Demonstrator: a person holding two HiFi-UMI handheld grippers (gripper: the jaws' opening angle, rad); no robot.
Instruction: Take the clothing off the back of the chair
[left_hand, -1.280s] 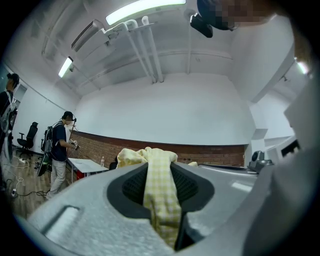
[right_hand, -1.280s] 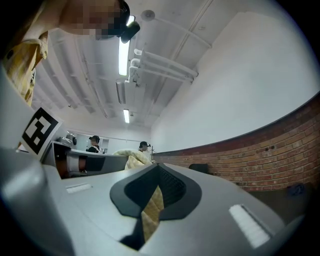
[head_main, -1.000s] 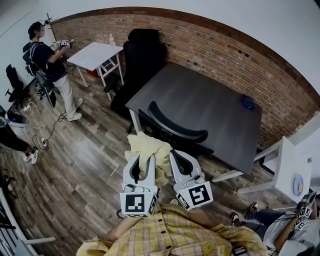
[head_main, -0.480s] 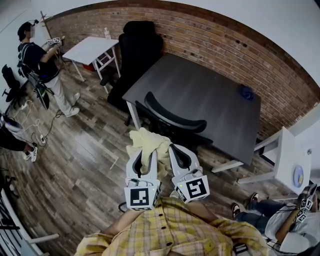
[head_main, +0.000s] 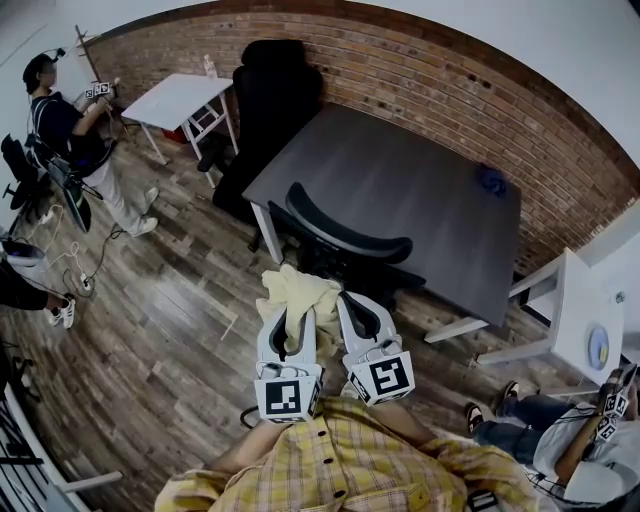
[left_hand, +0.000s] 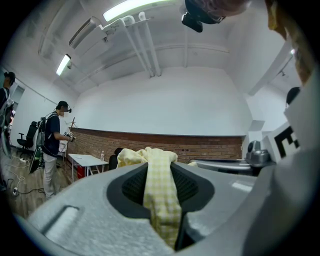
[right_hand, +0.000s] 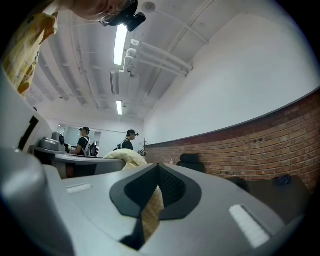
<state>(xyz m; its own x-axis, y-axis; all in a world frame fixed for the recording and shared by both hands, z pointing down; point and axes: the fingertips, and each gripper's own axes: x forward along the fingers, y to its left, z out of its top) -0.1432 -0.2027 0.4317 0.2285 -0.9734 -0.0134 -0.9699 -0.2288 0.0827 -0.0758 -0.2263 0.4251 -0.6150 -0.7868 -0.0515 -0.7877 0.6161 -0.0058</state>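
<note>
Clothing (head_main: 298, 292): caught in the jaws of the left gripper (head_main: 289, 318) and right gripper (head_main: 358, 306), which sit side by side, on the near side of the chair (head_main: 345, 238). Chair: pushed up against the tabletop's (head_main: 420, 190) near edge. Second chair (head_main: 272, 90): behind the tabletop's left end, against the wall.

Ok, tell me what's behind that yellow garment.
Beyond the yellow garment stands the black chair, its curved back bare, pushed up to the dark table. The floor directly past the cloth is covered.
</note>
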